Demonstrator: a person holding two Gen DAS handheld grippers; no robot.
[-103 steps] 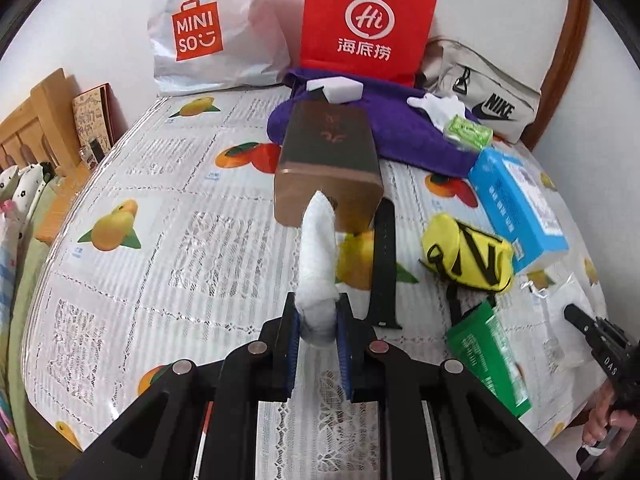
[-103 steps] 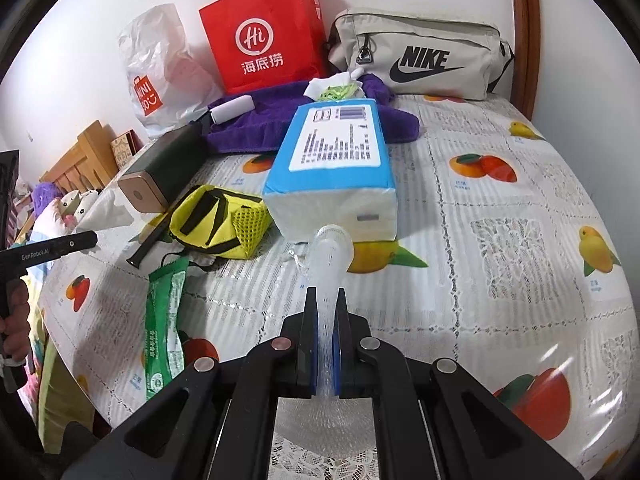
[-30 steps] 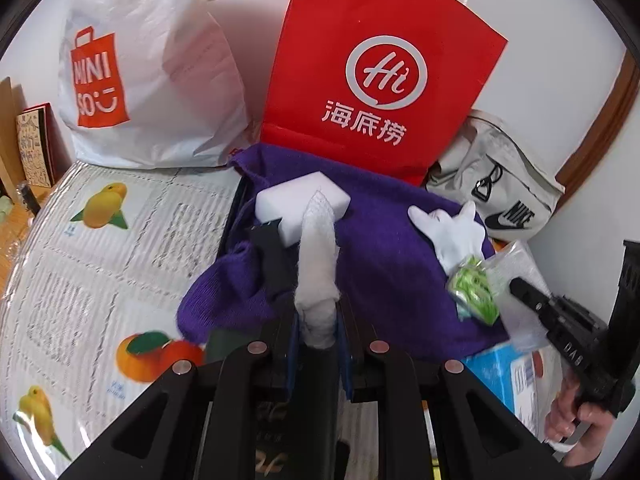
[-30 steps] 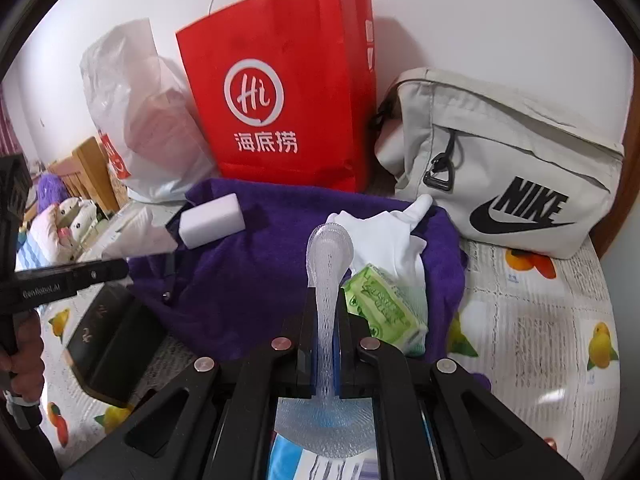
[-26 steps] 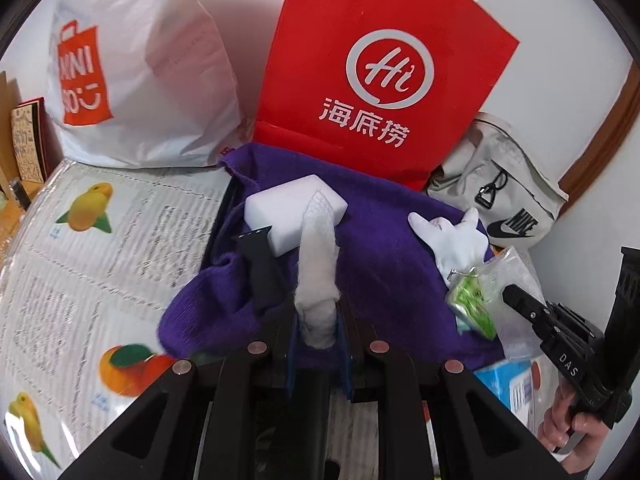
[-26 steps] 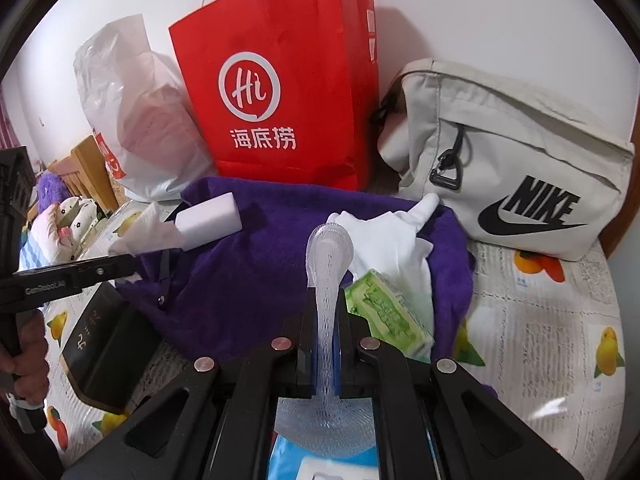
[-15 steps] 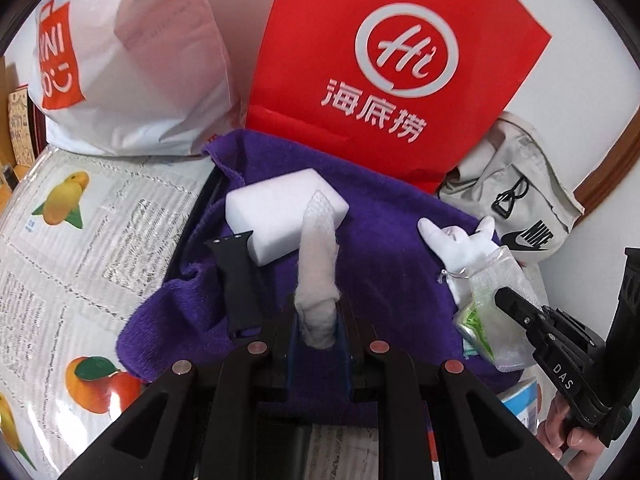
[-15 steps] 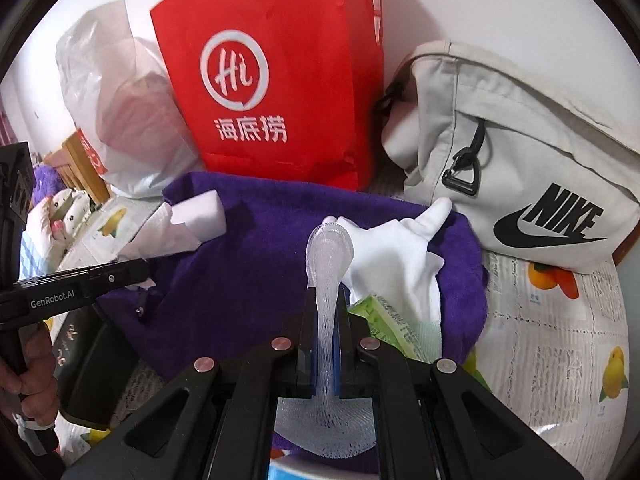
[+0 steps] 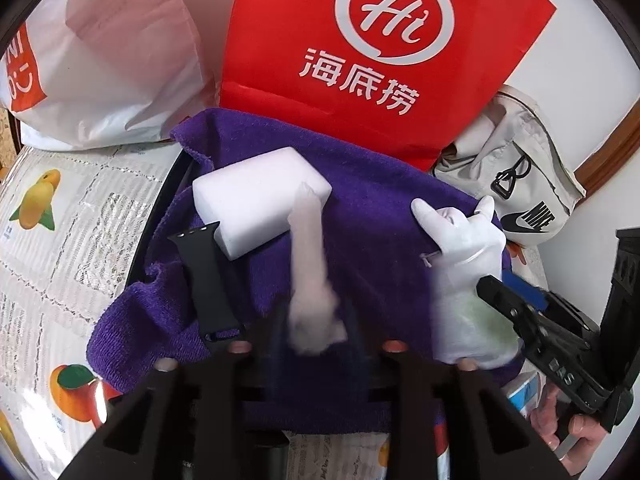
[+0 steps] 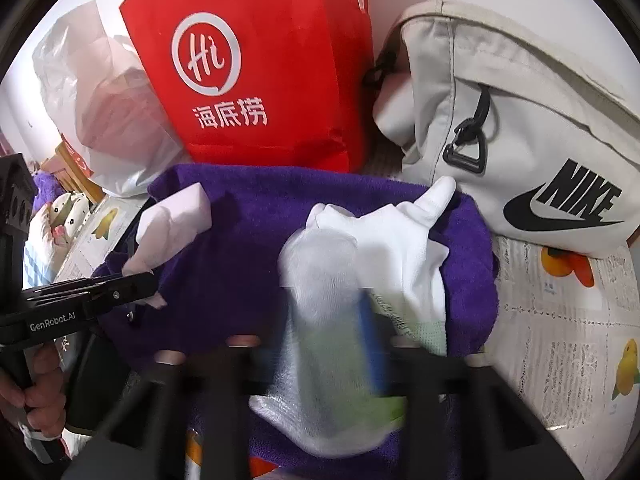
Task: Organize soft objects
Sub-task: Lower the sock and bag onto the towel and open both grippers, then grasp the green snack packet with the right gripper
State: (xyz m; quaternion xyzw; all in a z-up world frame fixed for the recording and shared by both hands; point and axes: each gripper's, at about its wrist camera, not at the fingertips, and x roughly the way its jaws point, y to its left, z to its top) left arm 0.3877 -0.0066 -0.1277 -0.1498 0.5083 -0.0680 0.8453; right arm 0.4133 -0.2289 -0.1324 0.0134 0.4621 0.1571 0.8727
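Note:
A purple towel point(image 9: 372, 216) lies on the bed with a white foam block point(image 9: 256, 204), a black watch strap point(image 9: 208, 280) and a white glove point(image 9: 464, 232) on it. My left gripper point(image 9: 314, 320) has its jaws apart around a white cotton wad point(image 9: 310, 276) just above the towel. My right gripper point(image 10: 324, 320) has its jaws apart around a clear mesh bag point(image 10: 320, 312), low over the towel point(image 10: 240, 264) beside the white glove point(image 10: 392, 240) and a green packet point(image 10: 416, 324). Both views are motion-blurred.
A red Hi paper bag point(image 9: 376, 48) stands behind the towel, a white Miniso plastic bag point(image 9: 100, 64) to its left, a beige Nike bag point(image 10: 520, 128) to its right. A blue tissue pack point(image 9: 528, 392) peeks out under the towel's right edge. The bed has a fruit-print cover point(image 9: 60, 232).
Both grippers moved from the near bed to the purple towel and came down close over it. In the last half second both sets of jaws have spread apart and the wad and mesh bag sit looser.

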